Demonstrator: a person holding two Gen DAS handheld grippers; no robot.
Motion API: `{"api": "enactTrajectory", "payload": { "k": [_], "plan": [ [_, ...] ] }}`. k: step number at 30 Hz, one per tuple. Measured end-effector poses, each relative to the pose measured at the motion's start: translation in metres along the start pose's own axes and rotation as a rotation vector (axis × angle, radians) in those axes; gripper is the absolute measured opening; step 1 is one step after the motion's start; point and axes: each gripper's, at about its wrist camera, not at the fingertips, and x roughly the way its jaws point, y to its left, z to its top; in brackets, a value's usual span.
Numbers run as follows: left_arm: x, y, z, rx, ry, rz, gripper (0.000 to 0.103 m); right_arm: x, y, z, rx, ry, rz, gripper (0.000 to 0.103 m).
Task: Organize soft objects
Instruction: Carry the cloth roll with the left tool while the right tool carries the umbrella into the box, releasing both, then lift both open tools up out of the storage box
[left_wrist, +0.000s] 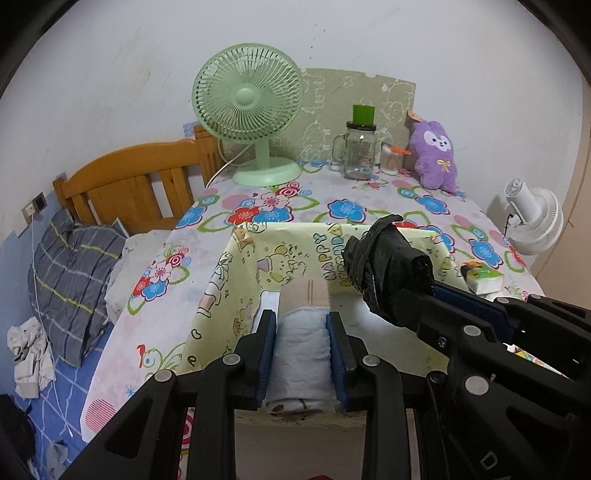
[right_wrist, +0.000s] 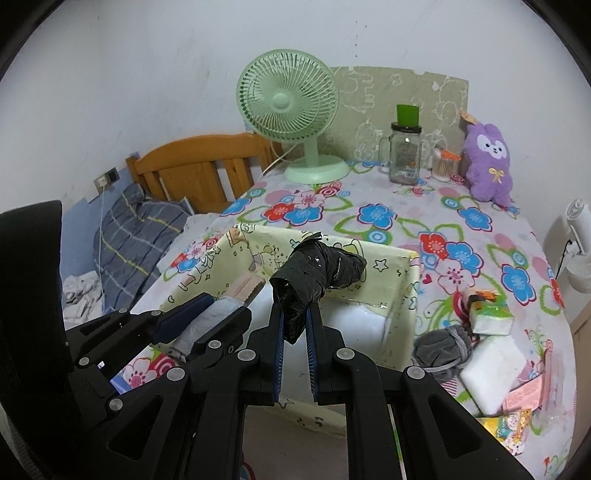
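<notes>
My left gripper (left_wrist: 301, 323) is shut on a rolled pale blue cloth (left_wrist: 301, 354) and holds it over the near edge of a yellow cartoon-print box (left_wrist: 221, 280). My right gripper (right_wrist: 295, 317) is shut on a black plastic-wrapped bundle (right_wrist: 317, 275) and holds it above the same box (right_wrist: 402, 288). The right gripper and its bundle (left_wrist: 391, 269) show at the right of the left wrist view. The left gripper with the cloth (right_wrist: 218, 314) shows at the left of the right wrist view. A purple plush toy (left_wrist: 436, 155) leans at the table's back right.
A green fan (left_wrist: 255, 110), a glass jar mug (left_wrist: 360, 151) and a cotton-swab pot (left_wrist: 391, 158) stand at the back of the flower-print table (left_wrist: 332, 206). A grey pouch (right_wrist: 443, 347), tissue pack (right_wrist: 491, 317), white block (right_wrist: 491, 373) lie right of the box. A bed with a pillow (left_wrist: 70, 273) is left.
</notes>
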Motion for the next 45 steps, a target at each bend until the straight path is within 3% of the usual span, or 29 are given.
{"api": "enactTrajectory", "payload": {
  "k": [10,13,16,17,18,19,20,22,25,33,35,45],
  "plan": [
    [0.02,0.006,0.0,-0.003,0.066,0.001,0.031,0.025,-0.004,0.002,0.035,0.071,0.015,0.019],
    [0.025,0.006,0.001,-0.004,0.078,0.005,0.034,0.031,-0.007,0.003,0.038,0.08,-0.012,0.027],
    [0.029,0.007,0.002,-0.006,0.085,0.015,0.036,0.035,-0.011,0.005,0.049,0.088,-0.046,0.041],
    [0.03,0.007,0.003,-0.005,0.085,0.018,0.039,0.036,-0.014,0.005,0.056,0.089,-0.053,0.047],
    [0.03,0.006,0.003,-0.006,0.09,0.008,0.058,0.037,-0.017,0.005,0.067,0.09,-0.055,0.051],
    [0.031,0.006,0.004,-0.01,0.098,0.0,0.069,0.037,-0.02,0.005,0.08,0.094,-0.037,0.067],
    [0.031,0.006,0.005,-0.015,0.099,-0.003,0.078,0.036,-0.023,0.005,0.096,0.091,-0.014,0.075],
    [0.028,0.006,0.006,-0.025,0.086,-0.023,0.08,0.034,-0.024,0.006,0.103,0.08,0.015,0.079],
    [0.027,0.003,0.009,-0.025,0.083,-0.028,0.085,0.028,-0.022,0.009,0.076,0.056,-0.026,0.083],
    [0.019,-0.006,0.013,-0.028,0.07,-0.035,0.092,0.015,-0.031,0.011,0.083,0.041,-0.032,0.086],
    [0.016,-0.009,0.014,-0.029,0.063,-0.036,0.093,0.011,-0.032,0.011,0.087,0.035,-0.047,0.091],
    [-0.003,-0.027,0.019,-0.009,0.016,-0.028,0.097,-0.016,-0.044,0.01,0.089,-0.018,-0.059,0.093]
  ]
}}
